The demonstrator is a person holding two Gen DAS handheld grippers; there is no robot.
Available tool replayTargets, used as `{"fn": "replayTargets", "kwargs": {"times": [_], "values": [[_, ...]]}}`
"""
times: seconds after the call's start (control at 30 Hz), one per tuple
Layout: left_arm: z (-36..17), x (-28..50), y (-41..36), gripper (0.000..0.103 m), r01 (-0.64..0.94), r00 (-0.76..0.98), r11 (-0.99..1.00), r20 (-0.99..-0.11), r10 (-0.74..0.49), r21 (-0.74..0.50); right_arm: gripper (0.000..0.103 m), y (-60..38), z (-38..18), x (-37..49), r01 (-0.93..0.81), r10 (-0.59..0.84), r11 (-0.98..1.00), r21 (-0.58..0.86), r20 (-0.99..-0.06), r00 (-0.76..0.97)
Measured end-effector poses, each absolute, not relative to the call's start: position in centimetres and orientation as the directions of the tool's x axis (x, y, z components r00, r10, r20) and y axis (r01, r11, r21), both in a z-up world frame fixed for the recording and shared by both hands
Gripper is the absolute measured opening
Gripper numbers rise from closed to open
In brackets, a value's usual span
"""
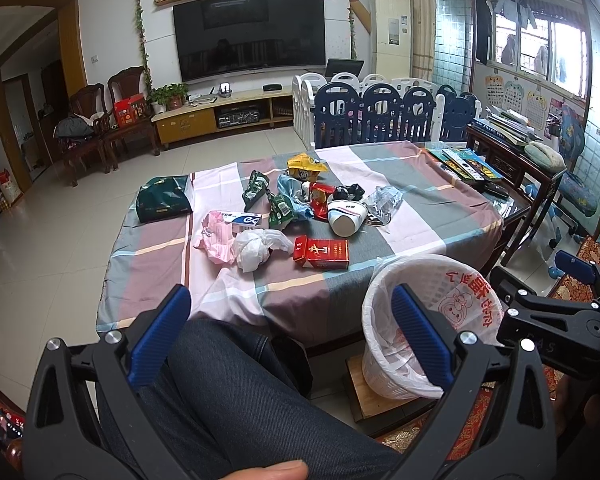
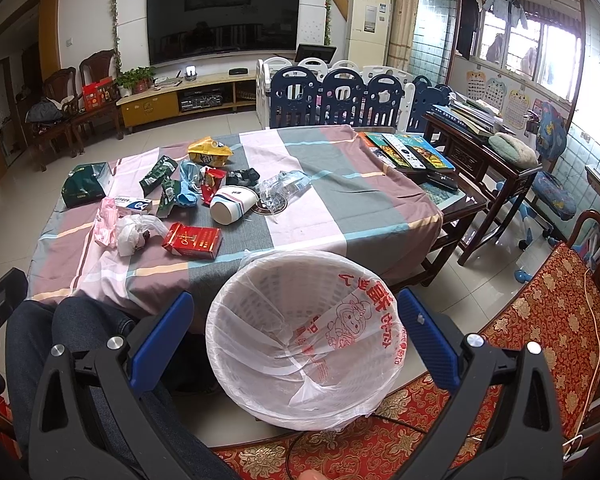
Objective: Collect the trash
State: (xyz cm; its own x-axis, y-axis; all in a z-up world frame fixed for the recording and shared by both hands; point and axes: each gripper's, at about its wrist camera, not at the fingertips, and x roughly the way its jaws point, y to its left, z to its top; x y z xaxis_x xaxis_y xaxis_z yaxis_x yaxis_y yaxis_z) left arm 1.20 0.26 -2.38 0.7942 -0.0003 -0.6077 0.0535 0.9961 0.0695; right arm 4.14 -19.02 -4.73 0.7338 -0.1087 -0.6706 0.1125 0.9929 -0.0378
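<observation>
Both tongs, left gripper (image 1: pixel 291 336) and right gripper (image 2: pixel 296 336), gape wide and empty, trash heaped mid-table around the red cardboard cigarette carton (image 1: pixel 321 253), and the flimsy white plastic-lined wastebasket (image 2: pixel 304 336) could tip if clipped.

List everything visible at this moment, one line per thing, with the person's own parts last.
waste basket: 1, white with a red-printed liner, on the floor at the table's near edge
red carton: 1, red, nearest trash to the basket
paper cup: 1, white, on its side mid-table
white crumpled bag: 1, left of the carton
pink wrapper: 1, far left of the pile
toothpaste box: 1, white and blue, behind the pink wrapper
yellow snack bag: 1, back of the pile
clear plastic wrap: 1, right of the cup
green box: 1, dark green, left table edge
table: 1, checked cloth
left claw: open, empty
right claw: open, above the basket
</observation>
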Motion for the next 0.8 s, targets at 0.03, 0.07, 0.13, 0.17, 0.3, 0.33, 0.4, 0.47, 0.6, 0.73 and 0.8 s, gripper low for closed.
{"fn": "replayTargets", "kwargs": {"times": [0.03,0.07,0.13,0.17,0.3,0.33,0.4,0.47,0.6,0.73,0.8], "values": [[-2.51,1.11,0.24,0.1,0.053,0.794,0.996,-0.608,0.0,0.069,0.1,-19.04,-4.75,4.06,0.111,-0.107,0.993,-0.037,-0.668,0.737],[-2.42,1.24,0.29,0.1,0.053,0.794,0.996,-0.608,0.0,0.07,0.1,-19.06,-4.78,3.97,0.111,-0.108,0.993,-0.038,-0.666,0.738],[-2.6,1.13,0.29,0.1,0.053,0.794,0.996,-0.608,0.0,0.069,0.1,-19.06,-4.9,3.93,0.111,-0.11,0.993,-0.041,-0.666,0.738],[-2.65,1.03,0.25,0.1,0.053,0.794,0.996,-0.608,0.0,0.069,0.1,-19.0,-4.91,3.97,0.113,-0.111,0.993,-0.041,-0.667,0.736],[-2.55,1.2,0.33,0.1,0.053,0.793,0.996,-0.609,0.0,0.069,0.1,-19.08,-4.97,3.97,0.118,-0.114,0.992,-0.04,-0.671,0.732],[-2.55,1.2,0.34,0.1,0.053,0.793,0.996,-0.609,0.0,0.069,0.1,-19.02,-4.93,3.98,0.119,-0.115,0.992,-0.041,-0.671,0.732],[-2.52,1.23,0.36,0.1,0.053,0.793,0.996,-0.609,0.0,0.069,0.1,-19.02,-4.94,3.99,0.118,-0.115,0.992,-0.042,-0.671,0.732],[-2.57,1.16,0.34,0.1,0.053,0.793,0.996,-0.609,-0.001,0.068,0.1,-19.11,-5.0,3.95,0.117,-0.115,0.992,-0.042,-0.673,0.731],[-2.47,1.29,0.41,0.1,0.053,0.793,0.996,-0.61,-0.001,0.068,0.1,-19.16,-4.95,3.97,0.117,-0.115,0.992,-0.043,-0.673,0.73],[-2.46,1.29,0.43,0.1,0.053,0.792,0.996,-0.61,-0.001,0.067,0.1,-19.12,-4.98,4.01,0.117,-0.115,0.992,-0.042,-0.673,0.73],[-2.41,1.35,0.46,0.1,0.053,0.792,0.996,-0.61,-0.001,0.067,0.1,-19.07,-4.96,4.03,0.117,-0.115,0.992,-0.042,-0.673,0.731]]}}
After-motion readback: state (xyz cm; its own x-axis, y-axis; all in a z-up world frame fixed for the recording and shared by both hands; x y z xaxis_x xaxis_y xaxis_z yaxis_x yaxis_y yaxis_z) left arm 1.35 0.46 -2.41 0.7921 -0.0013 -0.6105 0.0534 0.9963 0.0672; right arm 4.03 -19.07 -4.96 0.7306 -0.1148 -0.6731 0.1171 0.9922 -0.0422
